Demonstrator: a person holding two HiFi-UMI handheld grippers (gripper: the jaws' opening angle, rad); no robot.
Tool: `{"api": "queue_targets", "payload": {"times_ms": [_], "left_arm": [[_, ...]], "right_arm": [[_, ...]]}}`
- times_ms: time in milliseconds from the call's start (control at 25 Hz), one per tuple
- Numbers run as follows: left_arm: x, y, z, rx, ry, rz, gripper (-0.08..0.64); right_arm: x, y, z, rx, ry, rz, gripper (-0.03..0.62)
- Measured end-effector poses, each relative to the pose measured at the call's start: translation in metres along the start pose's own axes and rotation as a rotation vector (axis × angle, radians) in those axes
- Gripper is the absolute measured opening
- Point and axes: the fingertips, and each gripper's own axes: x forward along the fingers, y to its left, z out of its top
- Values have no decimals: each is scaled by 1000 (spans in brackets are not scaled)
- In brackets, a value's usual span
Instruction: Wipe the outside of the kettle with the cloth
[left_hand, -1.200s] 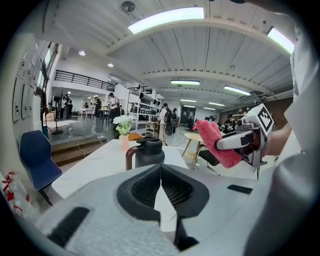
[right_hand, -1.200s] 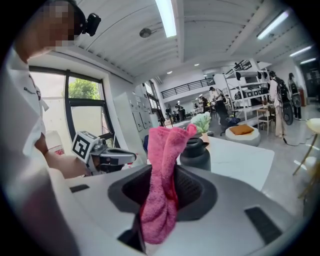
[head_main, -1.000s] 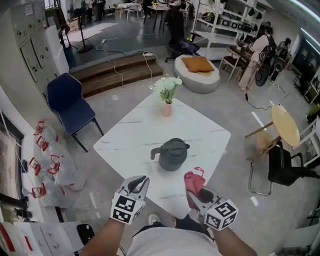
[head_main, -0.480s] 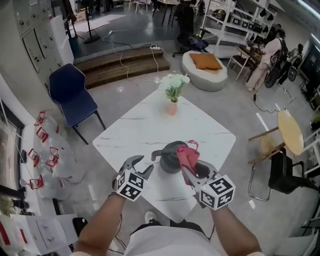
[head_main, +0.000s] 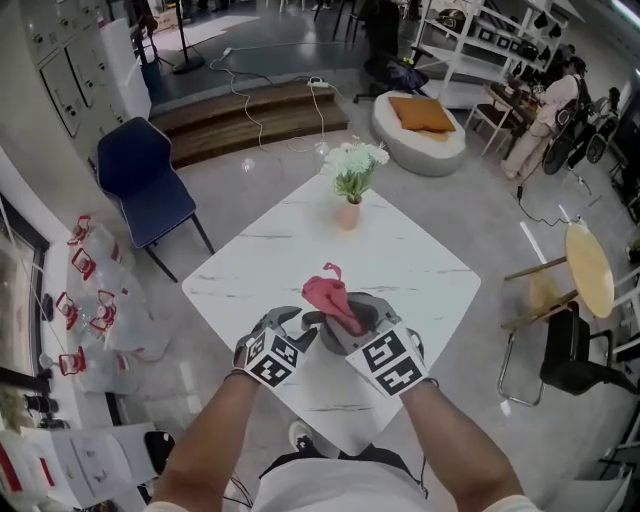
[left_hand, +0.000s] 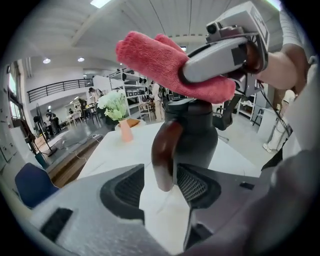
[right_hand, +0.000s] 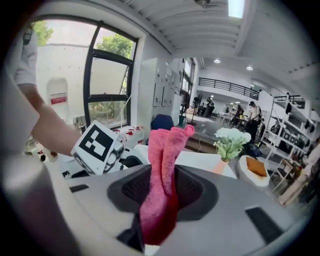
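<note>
R tongs (right_hand: 162, 194) tight on cloth (right_hand: 168, 148)

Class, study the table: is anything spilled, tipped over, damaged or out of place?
Nothing stands out. The kettle stands upright on the table, the flower vase is upright, and the cloth is clamped in the right hand-held gripper over the kettle. No spill shows.

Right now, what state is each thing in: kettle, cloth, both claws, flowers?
kettle: upright on the table.
cloth: bunched, over the kettle's top.
right claw: shut on the cloth.
left claw: open, jaws just been opening, handle between them.
flowers: upright in vase.
</note>
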Motion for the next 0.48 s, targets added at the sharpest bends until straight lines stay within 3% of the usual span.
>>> {"api": "queue_targets", "payload": {"times_ms": [240,480], "left_arm": [[16,-3,2,78,28,15,154],[19,-5,4,31,36,15,135]], "right_arm": [[17,-2,-3,-142,56,22,132],[8,-19,-15,-181,67,12,121]]}}
